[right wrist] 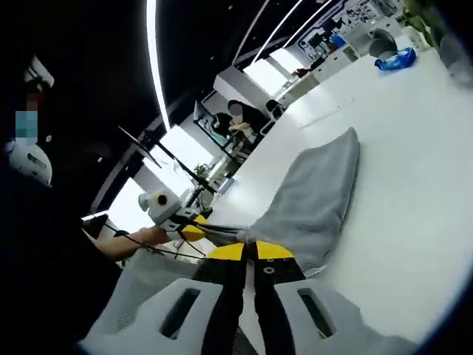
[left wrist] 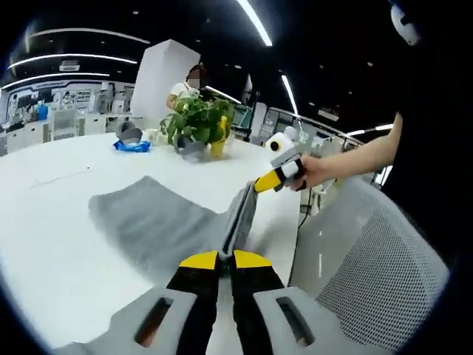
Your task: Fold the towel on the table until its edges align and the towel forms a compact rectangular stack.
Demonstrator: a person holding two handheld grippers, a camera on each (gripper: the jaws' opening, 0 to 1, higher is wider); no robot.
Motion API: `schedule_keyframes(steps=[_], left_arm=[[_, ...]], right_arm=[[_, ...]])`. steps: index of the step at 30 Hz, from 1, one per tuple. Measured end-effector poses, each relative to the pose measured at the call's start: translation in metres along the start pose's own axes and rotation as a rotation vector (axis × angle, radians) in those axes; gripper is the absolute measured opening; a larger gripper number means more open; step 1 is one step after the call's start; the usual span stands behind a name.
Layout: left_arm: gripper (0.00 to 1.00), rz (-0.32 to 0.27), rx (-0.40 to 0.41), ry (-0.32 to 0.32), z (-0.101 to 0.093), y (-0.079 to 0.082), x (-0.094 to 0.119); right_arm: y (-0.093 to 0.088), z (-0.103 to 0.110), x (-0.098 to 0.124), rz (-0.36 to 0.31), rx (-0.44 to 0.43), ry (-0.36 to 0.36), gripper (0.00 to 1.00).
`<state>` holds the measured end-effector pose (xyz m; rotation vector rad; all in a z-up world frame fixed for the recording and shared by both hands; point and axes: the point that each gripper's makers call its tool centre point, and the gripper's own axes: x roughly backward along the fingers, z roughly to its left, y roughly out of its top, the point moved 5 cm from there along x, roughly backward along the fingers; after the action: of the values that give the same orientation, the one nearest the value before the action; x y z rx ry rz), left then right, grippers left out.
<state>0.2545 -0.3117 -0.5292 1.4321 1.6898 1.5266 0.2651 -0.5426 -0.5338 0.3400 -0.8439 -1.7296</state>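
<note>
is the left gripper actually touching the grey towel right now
Touching. In the left gripper view, the left gripper's yellow-tipped jaws are closed on a raised edge of the grey cloth towel.

We see a potted plant (left wrist: 198, 122), blue bag (left wrist: 133, 146) (right wrist: 395, 58) on far counter (left wrist: 52, 222), mesh chair (left wrist: 384, 259) nearby.
</note>
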Motion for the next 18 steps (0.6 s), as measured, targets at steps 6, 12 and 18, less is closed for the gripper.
schedule_keyframes(steps=[6,12,18], left_arm=[[0.05,0.006,-0.013,-0.037,-0.014,0.009,0.01],[0.05,-0.007,-0.025,-0.069,-0.034,0.017,0.018],[0.05,-0.025,-0.038,-0.082,-0.05,0.029,0.026]], right_arm=[[0.003,0.021,0.008,0.01,0.047,0.059,0.0],[0.005,0.038,0.018,-0.006,0.074,0.091,0.0],[0.005,0.054,0.027,-0.018,0.09,0.118,0.0]])
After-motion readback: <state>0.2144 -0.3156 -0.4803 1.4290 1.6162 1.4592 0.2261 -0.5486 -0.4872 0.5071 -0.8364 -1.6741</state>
